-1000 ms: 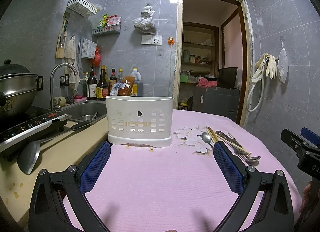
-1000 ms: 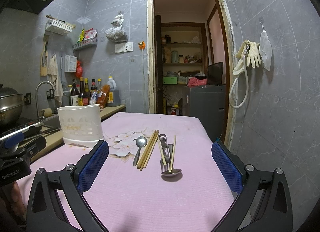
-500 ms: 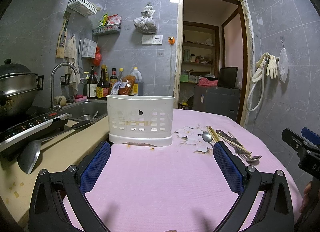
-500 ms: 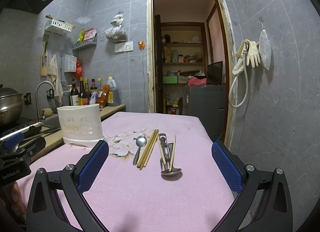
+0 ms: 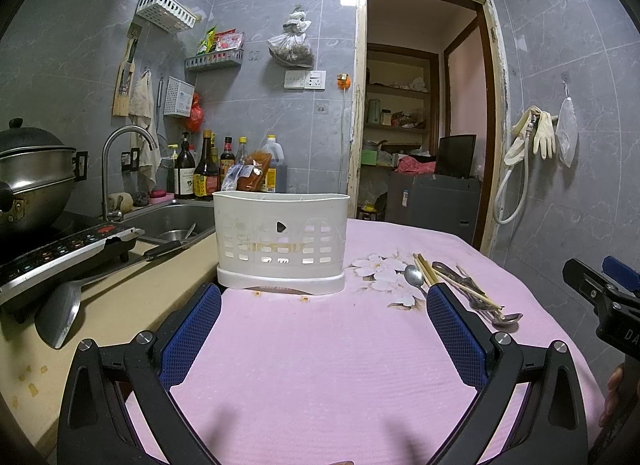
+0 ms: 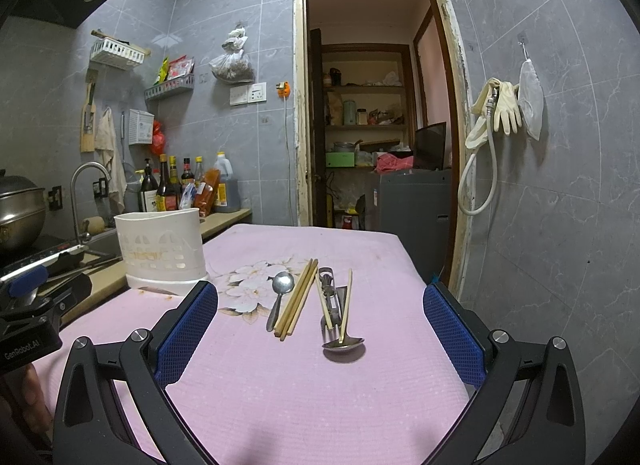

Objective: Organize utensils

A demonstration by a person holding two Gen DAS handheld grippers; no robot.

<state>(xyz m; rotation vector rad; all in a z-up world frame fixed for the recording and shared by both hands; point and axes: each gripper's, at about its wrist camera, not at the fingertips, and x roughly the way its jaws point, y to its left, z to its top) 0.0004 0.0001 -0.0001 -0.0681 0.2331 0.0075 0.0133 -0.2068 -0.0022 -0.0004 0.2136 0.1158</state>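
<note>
Utensils not yet sorted; both grippers empty.

The left gripper (image 5: 323, 317) and right gripper (image 6: 320, 315) gape wide above the pink tablecloth (image 6: 304, 385). A spoon (image 6: 280, 293), chopsticks (image 6: 298, 299) and a ladle pile (image 6: 338, 315) lie loose; the white utensil caddy (image 5: 280, 241) looks empty, though its inside is hidden.

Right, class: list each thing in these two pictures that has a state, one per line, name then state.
left gripper: open, empty, over the cloth.
right gripper: open, empty, facing the utensils.
white caddy: upright on the pink cloth; contents hidden.
spoon: flat, bowl away from the camera.
chopsticks: flat, beside the spoon.
ladle: flat, two loose chopsticks across it.
door: open.
tap: no water visible.
</note>
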